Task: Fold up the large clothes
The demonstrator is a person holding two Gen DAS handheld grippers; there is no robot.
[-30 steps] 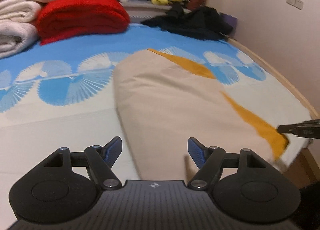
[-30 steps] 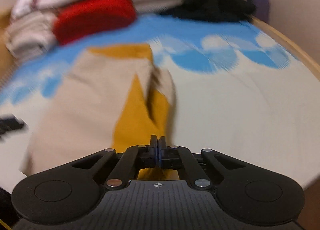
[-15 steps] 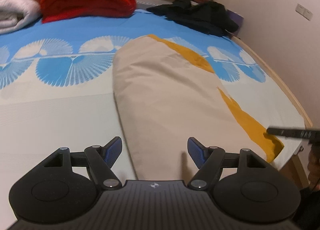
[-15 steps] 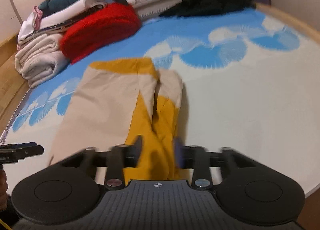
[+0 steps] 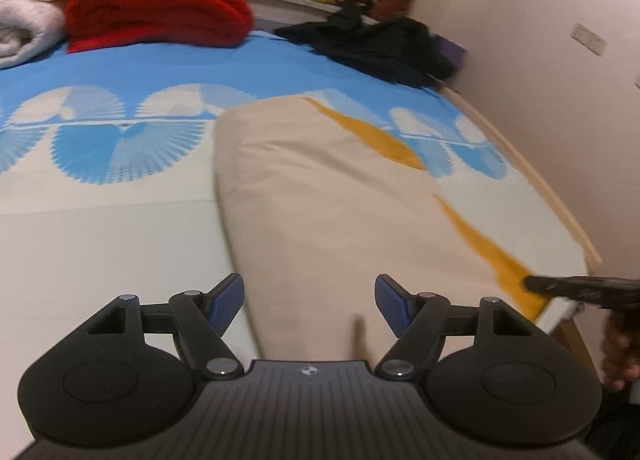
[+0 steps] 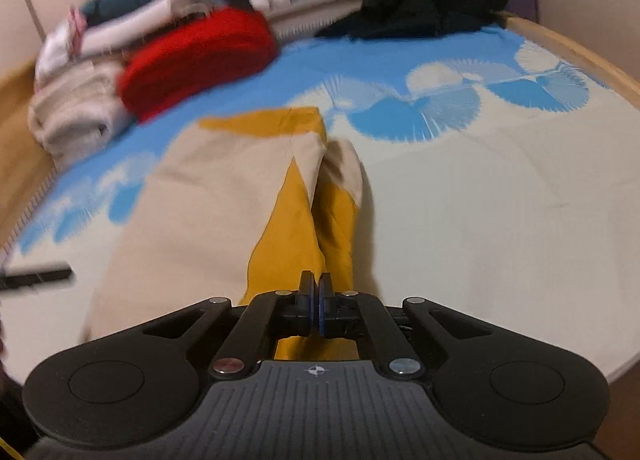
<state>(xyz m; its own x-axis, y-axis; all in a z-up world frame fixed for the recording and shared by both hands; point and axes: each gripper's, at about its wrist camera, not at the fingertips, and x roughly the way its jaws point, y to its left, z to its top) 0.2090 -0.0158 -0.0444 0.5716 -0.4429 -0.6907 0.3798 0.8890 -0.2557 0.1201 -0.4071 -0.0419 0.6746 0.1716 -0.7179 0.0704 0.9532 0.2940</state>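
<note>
Dim warm indoor light, soft weak shadows, no glare; strong fisheye bending at edges, corners vignetted; right wrist view motion-blurred, worst on red blanket [image 6: 196, 60] and towels [image 6: 76, 112]; left wrist view sharper, slight smear on black clothes [image 5: 380, 48]

Motion blur smears the red blanket [image 6: 196, 60] and the stacked white towels [image 6: 76, 108] in the right wrist view. The right gripper [image 5: 580, 288] runs off the left wrist view's right edge. White towels [image 5: 28, 16] are cropped at its left edge.
</note>
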